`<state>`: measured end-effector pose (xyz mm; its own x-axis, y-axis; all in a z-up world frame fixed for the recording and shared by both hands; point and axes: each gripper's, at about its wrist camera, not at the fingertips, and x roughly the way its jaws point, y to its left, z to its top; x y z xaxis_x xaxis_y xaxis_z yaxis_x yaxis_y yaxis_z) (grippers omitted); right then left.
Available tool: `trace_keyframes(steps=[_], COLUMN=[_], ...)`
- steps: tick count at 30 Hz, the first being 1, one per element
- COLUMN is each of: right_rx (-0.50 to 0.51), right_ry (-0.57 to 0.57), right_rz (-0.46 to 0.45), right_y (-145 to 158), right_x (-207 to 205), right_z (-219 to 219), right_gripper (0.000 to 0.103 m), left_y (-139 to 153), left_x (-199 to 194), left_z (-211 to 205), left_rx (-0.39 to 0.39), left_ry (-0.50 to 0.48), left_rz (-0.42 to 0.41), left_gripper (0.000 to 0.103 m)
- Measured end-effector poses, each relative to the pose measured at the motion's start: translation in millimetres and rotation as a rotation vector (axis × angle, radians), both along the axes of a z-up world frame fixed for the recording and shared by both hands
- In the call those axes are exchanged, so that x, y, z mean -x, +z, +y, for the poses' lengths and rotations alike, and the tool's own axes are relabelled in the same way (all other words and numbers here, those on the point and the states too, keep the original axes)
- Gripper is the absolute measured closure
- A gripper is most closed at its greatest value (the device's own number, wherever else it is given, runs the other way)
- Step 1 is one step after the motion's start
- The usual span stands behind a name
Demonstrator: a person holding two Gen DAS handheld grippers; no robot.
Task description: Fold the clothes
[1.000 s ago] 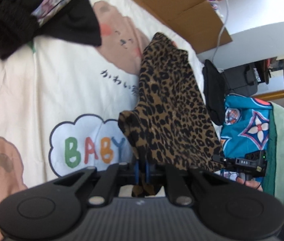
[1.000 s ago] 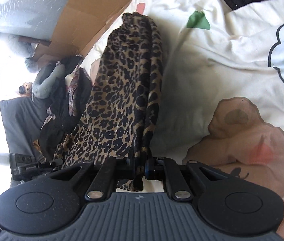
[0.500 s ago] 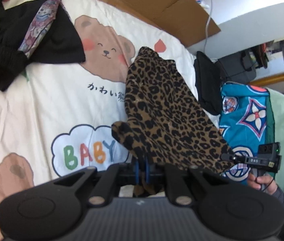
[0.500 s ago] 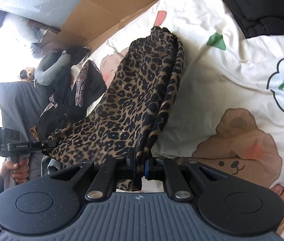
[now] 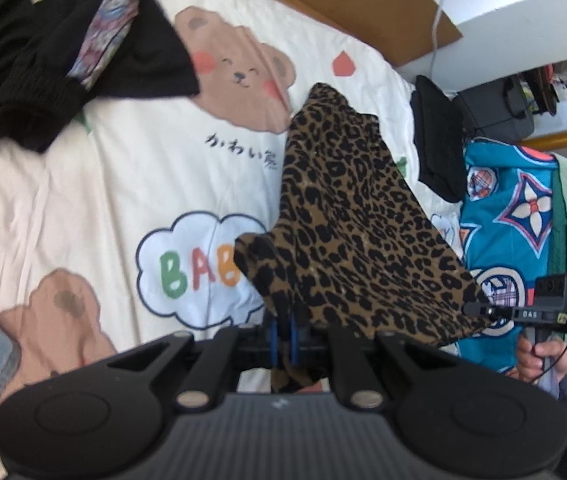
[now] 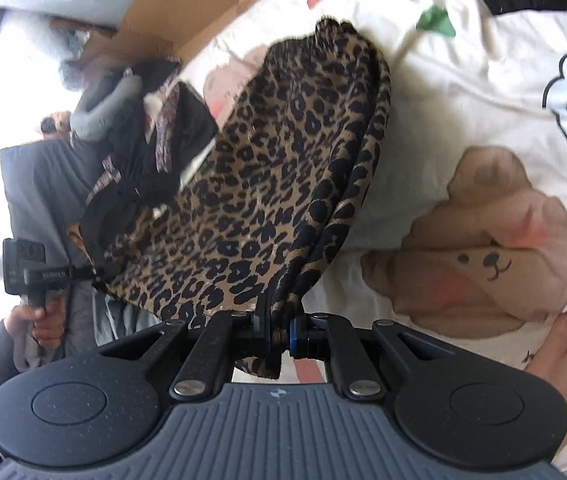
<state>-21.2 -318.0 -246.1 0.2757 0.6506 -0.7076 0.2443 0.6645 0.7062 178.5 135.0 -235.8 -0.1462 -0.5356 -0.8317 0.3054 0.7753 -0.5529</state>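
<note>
Pinching adjacent corners, the left fingers and right fingers have lifted the leopard-print garment higher off the bed (hem toward twelve o'clock), so it hangs flat for folding.

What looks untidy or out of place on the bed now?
A black garment lies crumpled at the far corner of the bear-print sheet, unfolded. The leopard-print garment hangs between the left gripper and right gripper, its far end bunched.
</note>
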Motion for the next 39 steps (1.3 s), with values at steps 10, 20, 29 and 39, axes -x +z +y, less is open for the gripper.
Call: trace_keyframes(steps=[10,20,29,39], right_rx=[-0.106,-0.155,-0.188,-0.2], right_ry=[-0.1,-0.169,-0.205,-0.304], right_rz=[0.002,-0.068,-0.183,-0.196], right_y=[-37,-66,-59,-81], right_x=[11,2,-20,-40], right_z=[-21,-39,-54,-66], right_gripper=[0.097,0.096,0.096,0.096], left_y=[-35,-77,-55,-61], left_x=[8,9,-7,-49], left_z=[16,24,21,-3], left_rx=[0.089,0.214,0.404,0.474], left_ry=[0.108,0.223,0.286,0.322], left_rz=[0.07,0.113,0.034,-0.026], left_gripper=[0.097,0.097,0.097,0.097])
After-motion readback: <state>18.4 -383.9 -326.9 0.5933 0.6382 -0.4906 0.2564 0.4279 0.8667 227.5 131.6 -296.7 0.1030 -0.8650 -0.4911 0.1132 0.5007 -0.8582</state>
